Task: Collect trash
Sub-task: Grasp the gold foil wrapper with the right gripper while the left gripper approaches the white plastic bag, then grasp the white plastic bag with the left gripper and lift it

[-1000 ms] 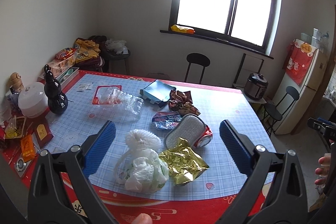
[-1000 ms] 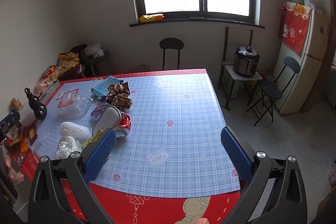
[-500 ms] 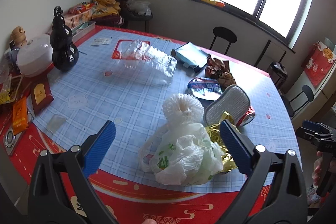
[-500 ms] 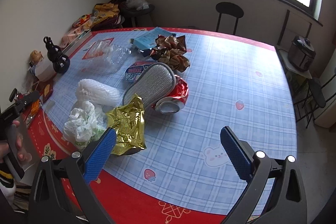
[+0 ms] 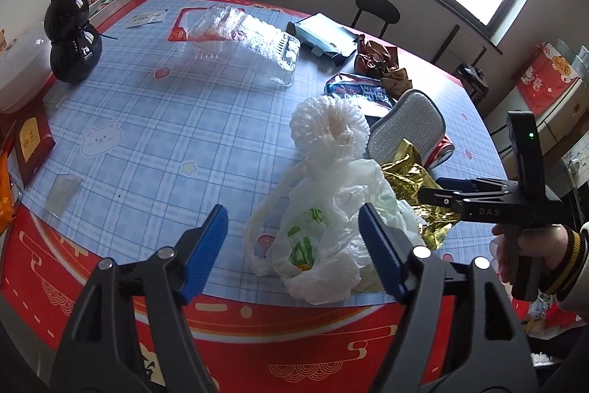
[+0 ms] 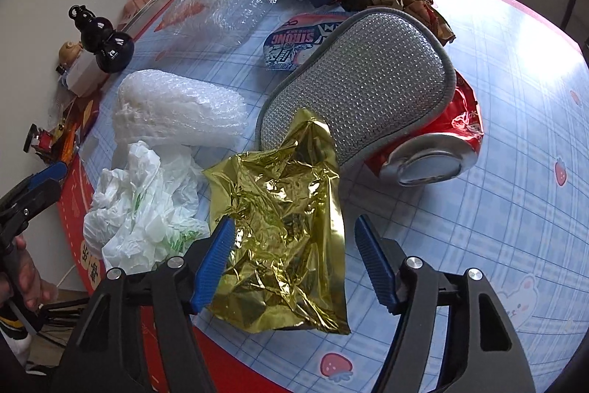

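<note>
Gold wrapper (image 6: 283,238) now between closing right gripper (image 6: 292,262), left gripper (image 5: 294,253) narrowing over plastic bag (image 5: 331,231)

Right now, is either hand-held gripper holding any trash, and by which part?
Nothing is held. The left hand-held gripper stands open around the white plastic bag, the right hand-held gripper open around the gold foil wrapper; both jaws have just been closing.

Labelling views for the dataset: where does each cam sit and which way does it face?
Left wrist: on the left claw, angled down at the white plastic bag near the table edge; right claw and its hand show at right.
Right wrist: on the right claw, looking down at the gold foil wrapper; left claw at left edge.
Shared: bag, wrapper, silver pad, black gourd bottle.
</note>
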`<state>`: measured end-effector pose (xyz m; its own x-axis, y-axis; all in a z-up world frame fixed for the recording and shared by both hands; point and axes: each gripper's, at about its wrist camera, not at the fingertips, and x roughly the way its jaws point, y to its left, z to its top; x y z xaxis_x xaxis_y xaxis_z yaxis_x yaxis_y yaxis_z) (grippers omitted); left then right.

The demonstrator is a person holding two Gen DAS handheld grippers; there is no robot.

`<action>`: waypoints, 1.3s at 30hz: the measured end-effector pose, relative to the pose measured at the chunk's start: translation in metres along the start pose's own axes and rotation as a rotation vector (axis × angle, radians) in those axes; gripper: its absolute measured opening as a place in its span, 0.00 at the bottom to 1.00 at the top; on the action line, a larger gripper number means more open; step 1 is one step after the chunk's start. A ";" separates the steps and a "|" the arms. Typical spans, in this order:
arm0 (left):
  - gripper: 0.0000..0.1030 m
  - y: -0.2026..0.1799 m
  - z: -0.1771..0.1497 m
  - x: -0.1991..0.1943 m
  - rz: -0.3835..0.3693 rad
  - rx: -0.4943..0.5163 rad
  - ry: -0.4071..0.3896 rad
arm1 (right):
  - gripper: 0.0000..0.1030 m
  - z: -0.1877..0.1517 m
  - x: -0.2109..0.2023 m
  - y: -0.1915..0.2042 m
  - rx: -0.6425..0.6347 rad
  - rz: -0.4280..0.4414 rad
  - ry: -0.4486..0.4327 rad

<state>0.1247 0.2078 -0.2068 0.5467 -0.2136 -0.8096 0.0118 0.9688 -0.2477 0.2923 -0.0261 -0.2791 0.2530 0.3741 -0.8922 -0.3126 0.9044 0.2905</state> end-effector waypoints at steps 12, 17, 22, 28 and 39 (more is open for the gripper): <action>0.76 -0.003 0.003 0.010 -0.067 0.020 0.034 | 0.27 -0.015 0.007 0.000 0.072 0.034 0.025; 0.76 -0.017 0.000 0.018 -0.139 0.062 0.084 | 0.15 -0.028 -0.022 -0.004 0.120 0.089 -0.048; 0.71 -0.030 -0.002 0.030 -0.149 0.085 0.121 | 0.11 -0.042 -0.055 -0.008 0.130 0.064 -0.124; 0.56 -0.036 -0.007 0.048 -0.140 0.115 0.171 | 0.10 -0.065 -0.087 -0.014 0.160 0.036 -0.191; 0.30 -0.049 -0.010 0.062 -0.084 0.174 0.173 | 0.10 -0.092 -0.129 -0.030 0.226 -0.012 -0.294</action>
<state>0.1499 0.1455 -0.2497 0.3869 -0.2985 -0.8725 0.2030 0.9505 -0.2351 0.1845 -0.1207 -0.2043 0.5182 0.3770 -0.7677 -0.1067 0.9191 0.3793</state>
